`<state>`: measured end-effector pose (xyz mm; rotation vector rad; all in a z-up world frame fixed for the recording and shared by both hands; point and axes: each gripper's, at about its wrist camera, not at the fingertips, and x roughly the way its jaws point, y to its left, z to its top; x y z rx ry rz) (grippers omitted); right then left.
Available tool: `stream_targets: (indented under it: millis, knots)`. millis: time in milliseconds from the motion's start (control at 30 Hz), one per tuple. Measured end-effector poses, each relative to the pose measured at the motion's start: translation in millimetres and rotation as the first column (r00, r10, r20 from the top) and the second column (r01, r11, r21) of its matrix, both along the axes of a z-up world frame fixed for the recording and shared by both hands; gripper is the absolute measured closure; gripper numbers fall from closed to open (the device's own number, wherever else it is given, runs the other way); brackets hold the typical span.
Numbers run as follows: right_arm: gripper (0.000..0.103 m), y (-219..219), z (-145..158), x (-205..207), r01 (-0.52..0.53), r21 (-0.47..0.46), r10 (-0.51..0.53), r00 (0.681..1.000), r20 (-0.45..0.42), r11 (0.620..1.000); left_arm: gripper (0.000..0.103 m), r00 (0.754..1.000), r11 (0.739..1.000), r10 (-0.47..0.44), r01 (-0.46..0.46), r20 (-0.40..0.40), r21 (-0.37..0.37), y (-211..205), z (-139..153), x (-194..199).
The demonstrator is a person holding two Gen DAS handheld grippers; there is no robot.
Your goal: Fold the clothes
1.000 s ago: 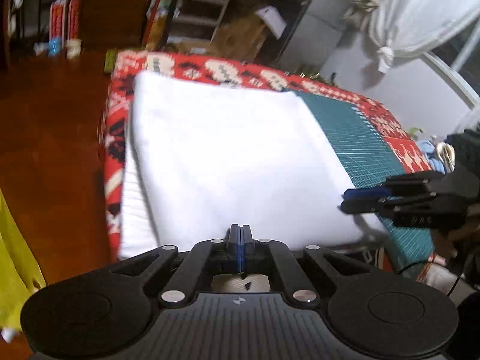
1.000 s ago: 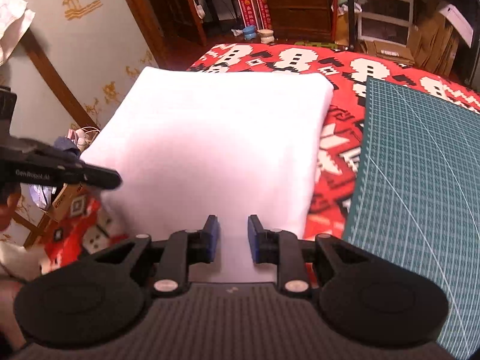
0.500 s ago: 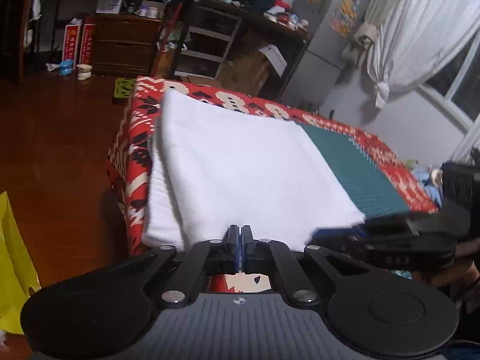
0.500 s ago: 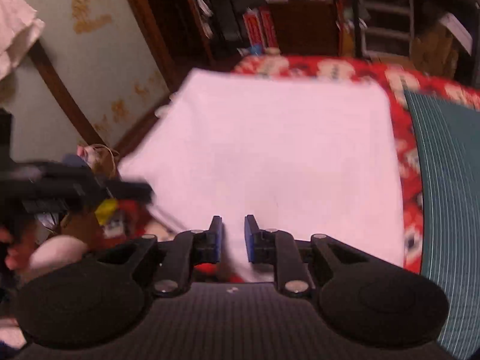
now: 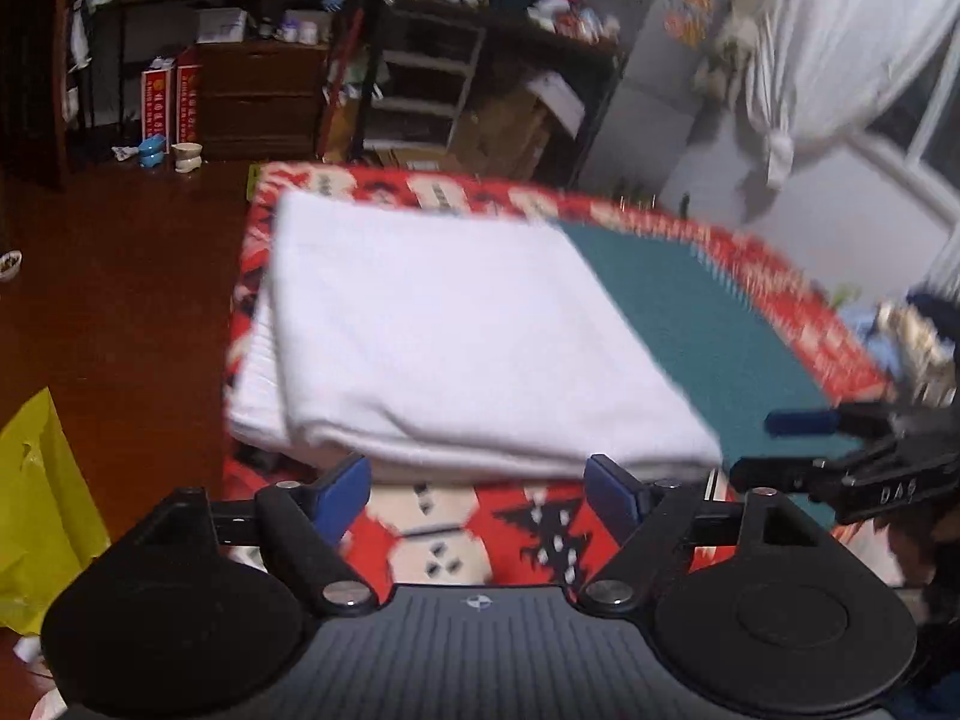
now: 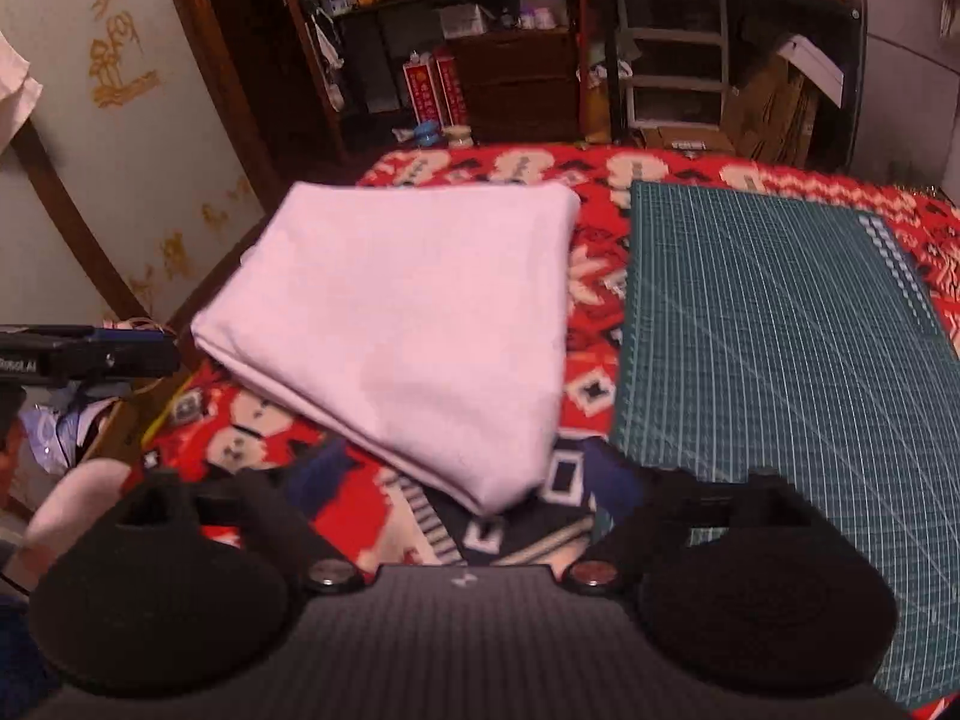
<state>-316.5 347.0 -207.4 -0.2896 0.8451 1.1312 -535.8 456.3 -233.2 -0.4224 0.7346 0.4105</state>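
A table covered by a red patterned cloth point(image 6: 600, 276) with white and black figures is seen from both wrist views, with dark wooden flooring point(image 5: 120, 276) to its left in the left wrist view. On the right part of the table a green cutting mat point(image 6: 774, 336) with a printed grid is laid flat. On the left part a white garment point(image 6: 408, 324) is laid folded into a thick rectangle, its layered edges visible along the left and near sides in the left wrist view point(image 5: 456, 336); its right edge is seen touching or just overlapping the mat in that view, while a strip of red cloth is seen between them in the right wrist view.

Beyond the far edge of the table, dark shelving point(image 6: 480, 30) crowded with small items and a wooden drawer chest point(image 5: 258, 96) are seen. A white knotted curtain point(image 5: 840, 48) is hung at the far right, and a yellow bag point(image 5: 42, 510) is seen on the floor at the near left.

The left gripper point(image 5: 477, 489) is held just short of the garment's near edge, its jaws opening wide, with nothing gripped between the blue pads. The right gripper point(image 6: 462, 480) is likewise opening, with the garment's near corner between its blurred pads but not pressed by them.
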Motion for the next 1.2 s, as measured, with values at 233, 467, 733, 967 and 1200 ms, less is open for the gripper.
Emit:
stream_targets:
  millis: [233, 467, 733, 967, 1200]
  knots:
    - [0.001, 1.6, -33.5, 5.1, 0.047, -0.124, -0.047, 0.999, 0.001, 0.991, 0.018, 0.981, 0.998, -0.01, 0.021, -0.196, 0.058, -17.1, -41.0, 33.1]
    - [0.0, 4.2, -51.5, 5.0, 0.059, -0.209, -0.054, 0.998, 0.029, 0.976, 0.0, 0.946, 0.991, 0.085, -0.046, -0.314, 0.129, -23.5, -48.8, 47.8]
    - [0.0, 15.9, -53.0, -2.3, 0.085, -0.289, -0.067, 0.995, 0.071, 0.953, 0.0, 0.933, 0.997, 0.073, -0.056, -0.352, 0.058, -15.2, -48.5, 51.7]
    - [0.0, 24.4, -52.3, -1.0, 0.109, -0.331, -0.094, 0.994, 0.061, 0.937, 0.0, 0.93, 0.995, 0.093, -0.078, -0.355, 0.057, -16.0, -47.5, 51.7]
    - [0.0, 22.4, -52.0, -2.5, 0.136, -0.314, -0.121, 0.99, 0.067, 0.94, 0.0, 0.926, 0.992, 0.125, -0.11, -0.358, 0.062, -14.5, -45.6, 56.3]
